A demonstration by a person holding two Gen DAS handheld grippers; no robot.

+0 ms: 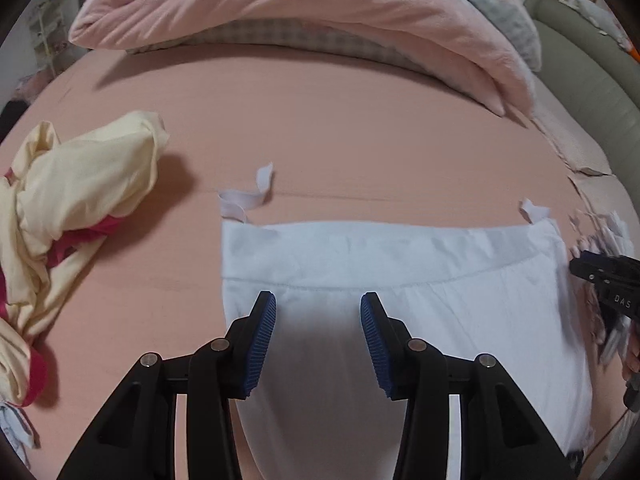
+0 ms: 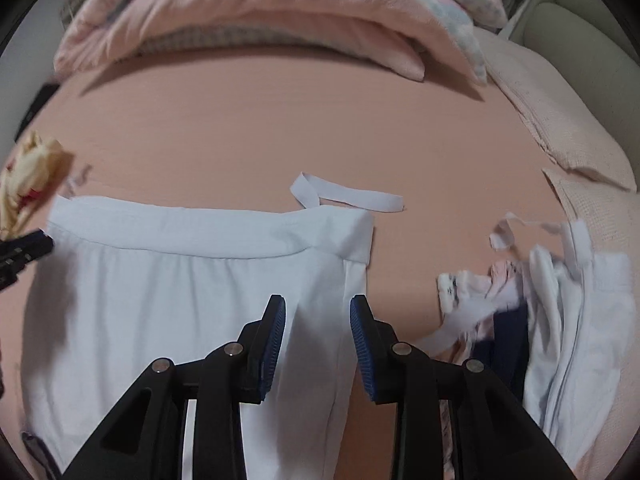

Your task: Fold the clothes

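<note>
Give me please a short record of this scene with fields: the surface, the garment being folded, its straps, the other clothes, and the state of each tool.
surface: pink bed sheet
garment: white garment, spread flat, waistband on the far side
straps: white straps lie loose on the sheet past its band
left side: crumpled cream and red clothes
right side: mixed white and dark clothes pile
far end: pink bedding
left tool: open, over the garment, holds nothing
right tool: open, over the garment's right edge, holds nothing
</note>
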